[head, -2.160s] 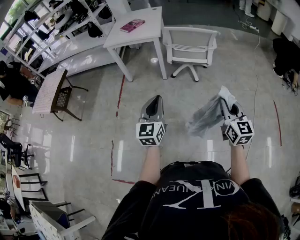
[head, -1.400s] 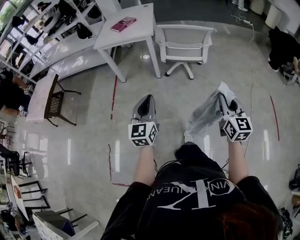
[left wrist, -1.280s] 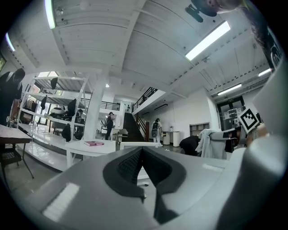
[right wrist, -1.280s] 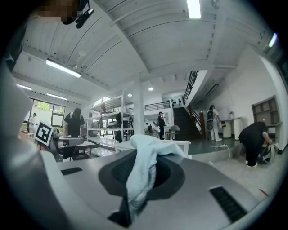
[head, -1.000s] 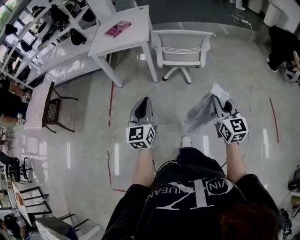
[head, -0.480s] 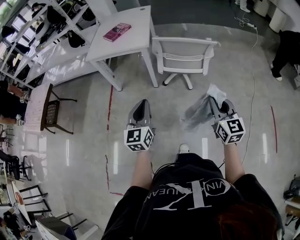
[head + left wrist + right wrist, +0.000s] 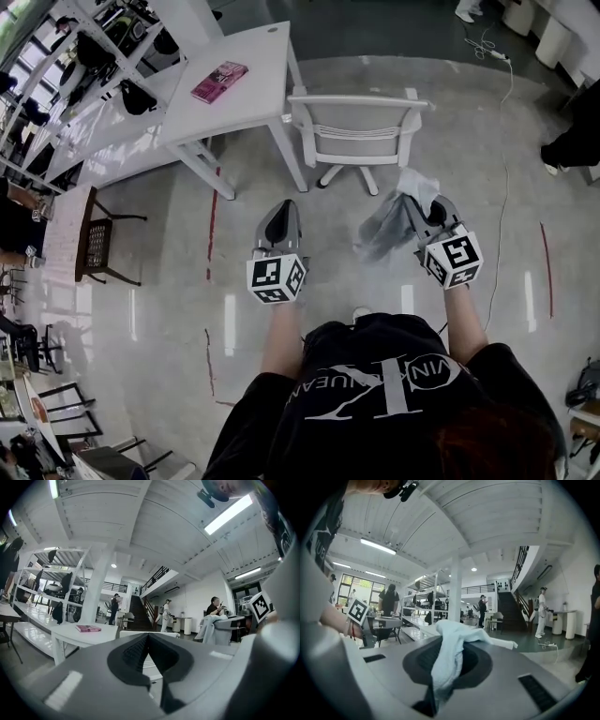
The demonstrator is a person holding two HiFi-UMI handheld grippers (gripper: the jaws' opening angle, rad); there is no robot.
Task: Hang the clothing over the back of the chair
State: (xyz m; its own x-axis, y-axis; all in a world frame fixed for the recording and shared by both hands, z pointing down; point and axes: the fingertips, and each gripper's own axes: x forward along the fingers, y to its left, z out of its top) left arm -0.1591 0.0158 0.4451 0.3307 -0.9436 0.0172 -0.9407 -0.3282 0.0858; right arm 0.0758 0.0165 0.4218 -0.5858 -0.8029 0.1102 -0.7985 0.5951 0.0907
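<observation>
Clothing (image 7: pixel 386 228) — a pale, crumpled garment — is off the floor, pinched in the fingers of the right gripper (image 7: pixel 424 208) and hanging towards the left gripper (image 7: pixel 281 214), whose fingers are together on nothing. Ahead, well apart, the white office chair (image 7: pixel 361 134) stands bare — the pickup looks done, but the approach and draping over its back remain

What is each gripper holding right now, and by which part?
The right gripper is shut on the clothing, pinching a bunched fold near one end; the rest hangs loose. The left gripper is shut and holds nothing.
</observation>
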